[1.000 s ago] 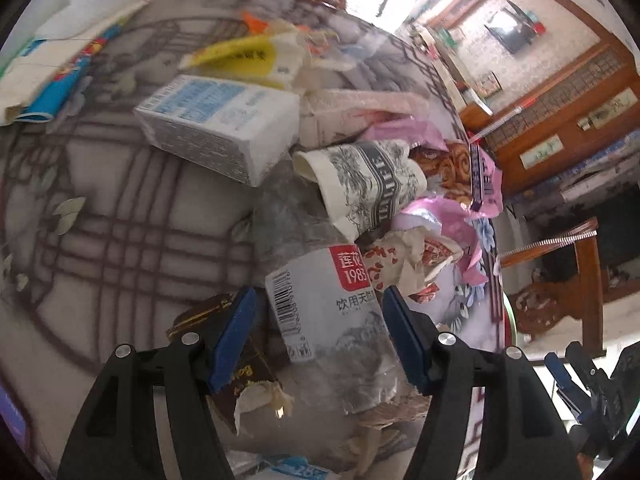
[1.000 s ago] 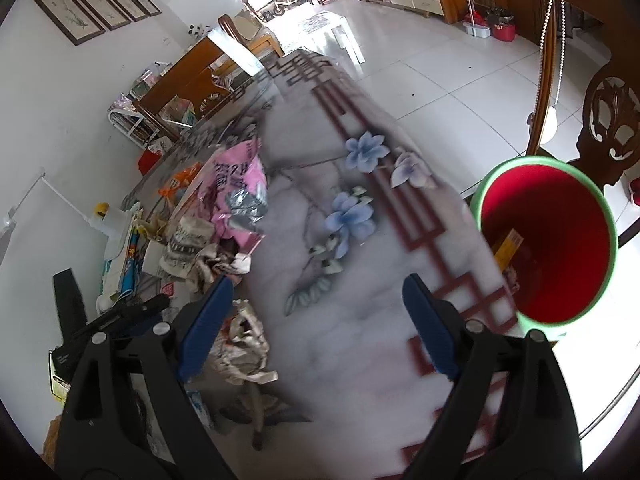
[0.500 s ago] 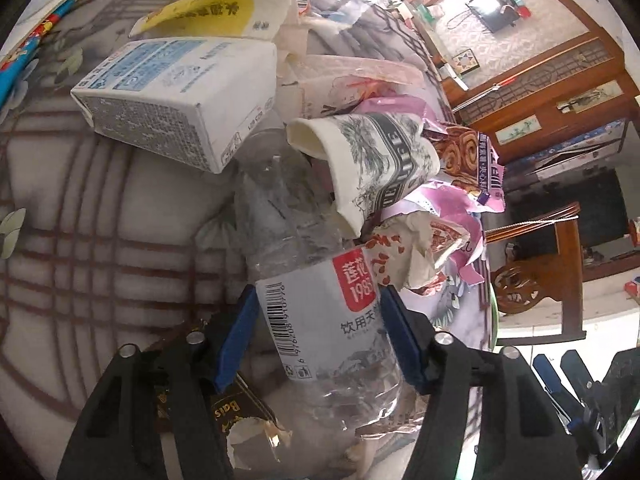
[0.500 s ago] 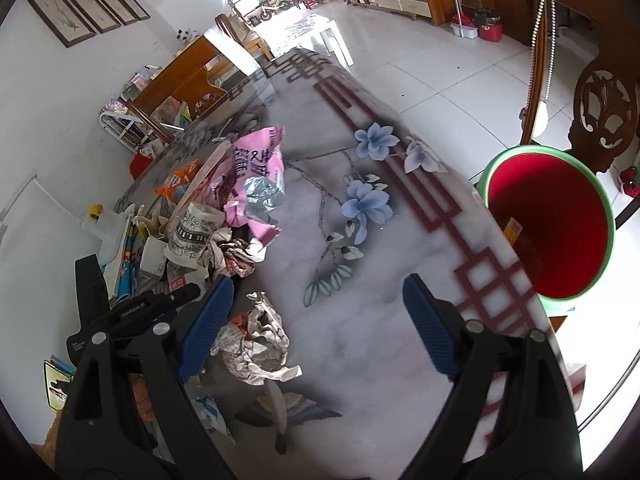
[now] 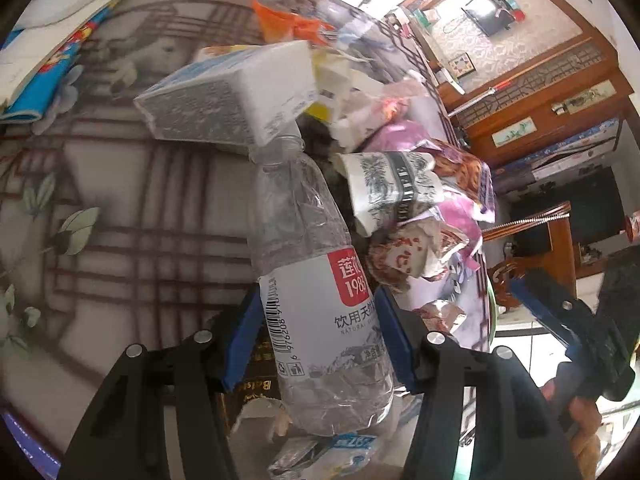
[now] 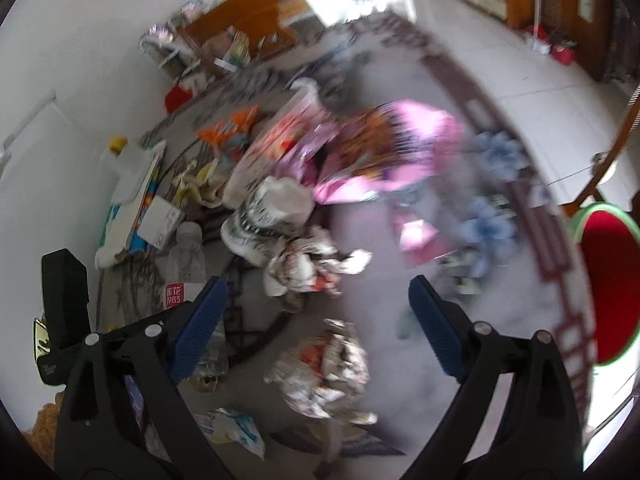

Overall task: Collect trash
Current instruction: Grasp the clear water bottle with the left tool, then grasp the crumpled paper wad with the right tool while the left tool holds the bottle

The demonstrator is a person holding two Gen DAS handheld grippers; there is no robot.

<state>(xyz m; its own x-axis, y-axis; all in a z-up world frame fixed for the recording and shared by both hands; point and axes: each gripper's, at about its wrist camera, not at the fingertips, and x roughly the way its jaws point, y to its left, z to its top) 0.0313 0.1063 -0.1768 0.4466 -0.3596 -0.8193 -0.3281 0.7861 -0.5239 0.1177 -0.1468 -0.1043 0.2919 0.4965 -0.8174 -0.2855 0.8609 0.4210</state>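
My left gripper [image 5: 318, 332] is shut on a clear crushed plastic water bottle [image 5: 316, 280] with a white and red label, holding it tilted above the table; the bottle also shows in the right wrist view [image 6: 184, 264]. Its neck touches a white carton [image 5: 236, 96]. A paper cup [image 5: 388, 196] and crumpled wrappers [image 5: 416, 256] lie to its right. My right gripper [image 6: 316, 324] is open and empty, above a crumpled wrapper [image 6: 324, 368]. A red bin with a green rim [image 6: 608, 280] stands on the floor at the right.
The marble-patterned table [image 5: 120, 208] carries a pile of trash: pink bags [image 6: 400, 148], an orange wrapper [image 6: 228, 132], books [image 5: 48, 40] at the far left. A dark box [image 5: 256, 368] lies under the bottle. Wooden chair [image 5: 552, 248] and cabinets stand beyond the table.
The left gripper has lifted the bottle and tilted it up toward the carton. The right gripper has swung left over the trash pile; its view is blurred by motion.
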